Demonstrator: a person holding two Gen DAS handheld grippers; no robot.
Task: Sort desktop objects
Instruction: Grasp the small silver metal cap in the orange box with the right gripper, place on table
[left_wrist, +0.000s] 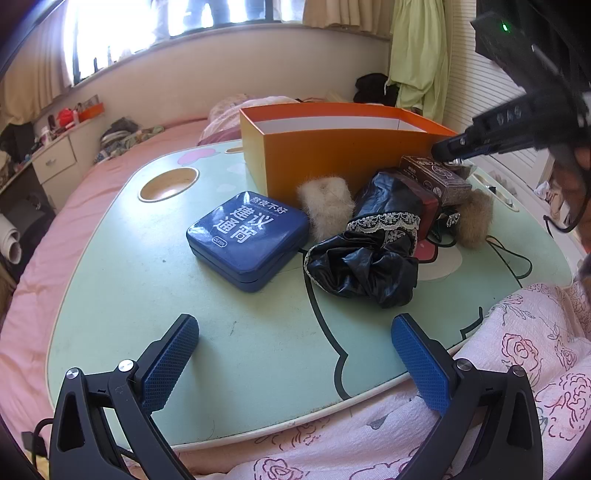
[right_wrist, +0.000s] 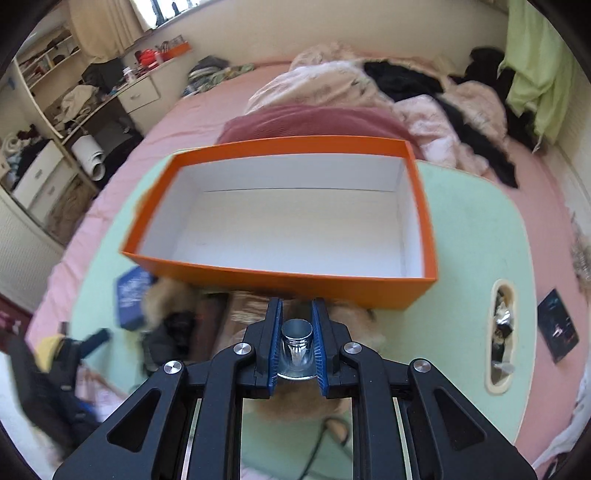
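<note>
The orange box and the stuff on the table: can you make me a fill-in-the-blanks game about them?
1. The orange box has ____ inside it.
2. The right gripper is shut on a small shiny ____ piece.
3. The left gripper is ____, with nothing between its pads.
4. The flat tin on the green table is ____.

Missing words: nothing; metal; open; blue

An orange box (right_wrist: 280, 275) with a white, bare inside stands open on the green tabletop (left_wrist: 258, 350) — before it lie a blue tin (left_wrist: 248, 239), crumpled black lace-trimmed fabric (left_wrist: 373, 254), two fur tufts (left_wrist: 327, 206) and a brown carton (left_wrist: 436, 177).
</note>
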